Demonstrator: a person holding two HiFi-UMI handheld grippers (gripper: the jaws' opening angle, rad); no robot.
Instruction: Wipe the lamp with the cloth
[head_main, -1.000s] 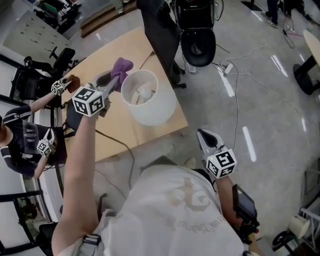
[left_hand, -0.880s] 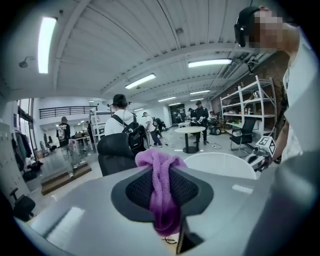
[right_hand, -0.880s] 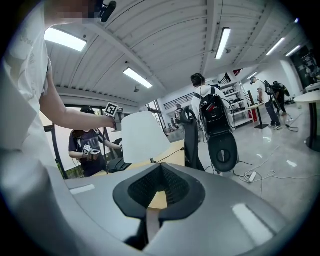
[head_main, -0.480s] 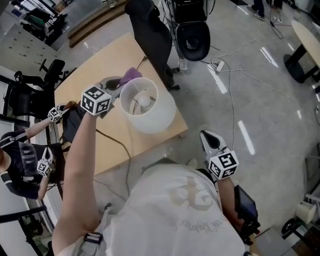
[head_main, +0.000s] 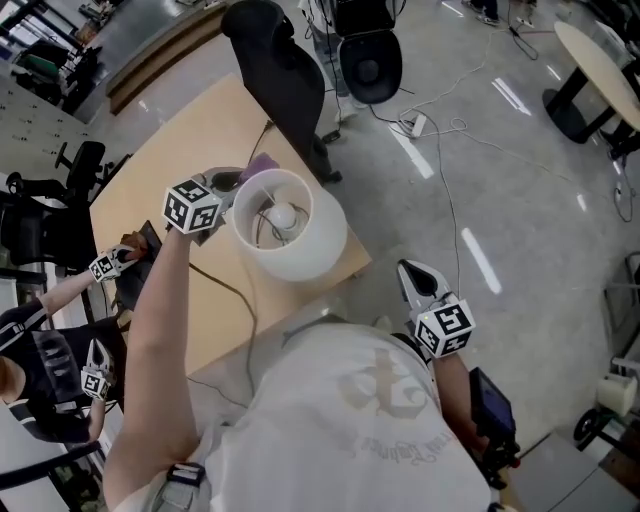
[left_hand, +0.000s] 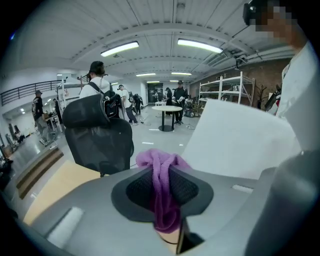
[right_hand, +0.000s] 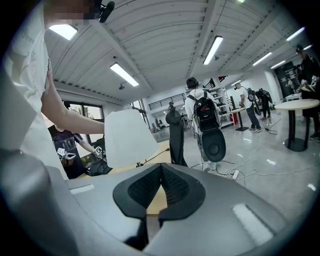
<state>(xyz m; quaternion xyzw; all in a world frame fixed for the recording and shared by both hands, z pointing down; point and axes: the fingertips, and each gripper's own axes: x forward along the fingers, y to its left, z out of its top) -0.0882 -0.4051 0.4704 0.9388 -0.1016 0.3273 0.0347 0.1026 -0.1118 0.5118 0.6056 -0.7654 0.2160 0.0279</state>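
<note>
The lamp (head_main: 300, 250) has a white drum shade, open at the top, with its bulb (head_main: 285, 214) showing inside; it stands on the wooden table (head_main: 150, 190). My left gripper (head_main: 238, 184) is shut on the purple cloth (head_main: 262, 163) and holds it against the far left outside of the shade. In the left gripper view the cloth (left_hand: 162, 187) hangs pinched between the pads, with the shade (left_hand: 235, 145) just to the right. My right gripper (head_main: 410, 270) is shut and empty, off the table's near right side, above the floor; its pads (right_hand: 172, 186) meet.
A black office chair (head_main: 283, 80) stands at the table's far edge, another chair (head_main: 368, 62) behind it. A cable (head_main: 225, 290) runs across the table. Another person with grippers (head_main: 100, 268) works at the left. Cables (head_main: 440, 150) lie on the floor.
My left gripper has sunk with the cloth along the far side of the shade, so most of the cloth is now hidden behind the rim. The right gripper stayed put.
</note>
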